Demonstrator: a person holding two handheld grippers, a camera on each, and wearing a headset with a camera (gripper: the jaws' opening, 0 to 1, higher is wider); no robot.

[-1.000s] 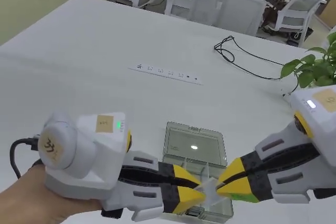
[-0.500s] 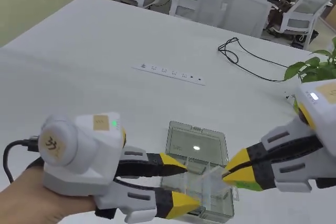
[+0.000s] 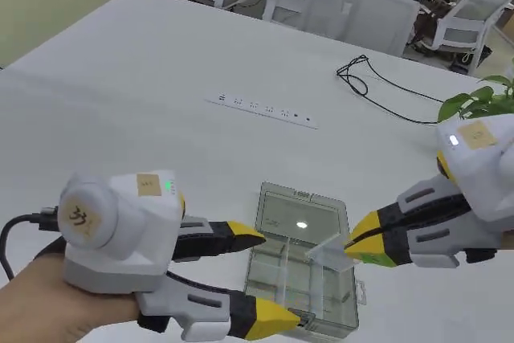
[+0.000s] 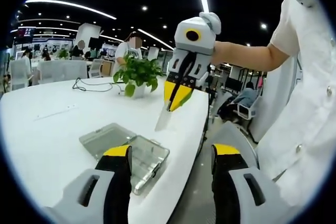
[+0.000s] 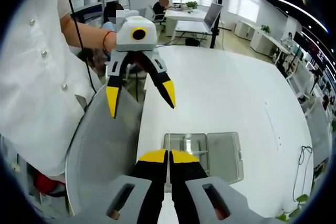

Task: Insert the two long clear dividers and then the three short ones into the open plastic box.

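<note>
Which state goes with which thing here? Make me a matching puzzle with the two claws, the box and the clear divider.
Things:
1. left claw
2. right claw
3. box
4. divider

States:
A. lies on the table, lid open
B. held up off the table
C. open, holding nothing
D. shut on a clear piece

Pairs: 1-C, 2-D, 3-A, 4-B

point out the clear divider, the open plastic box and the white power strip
small clear plastic divider (image 3: pixel 325 252): head view, its flat middle
open clear plastic box (image 3: pixel 281 210): head view, bare part of its lid
long white power strip (image 3: pixel 261 112): head view, middle of its top
</note>
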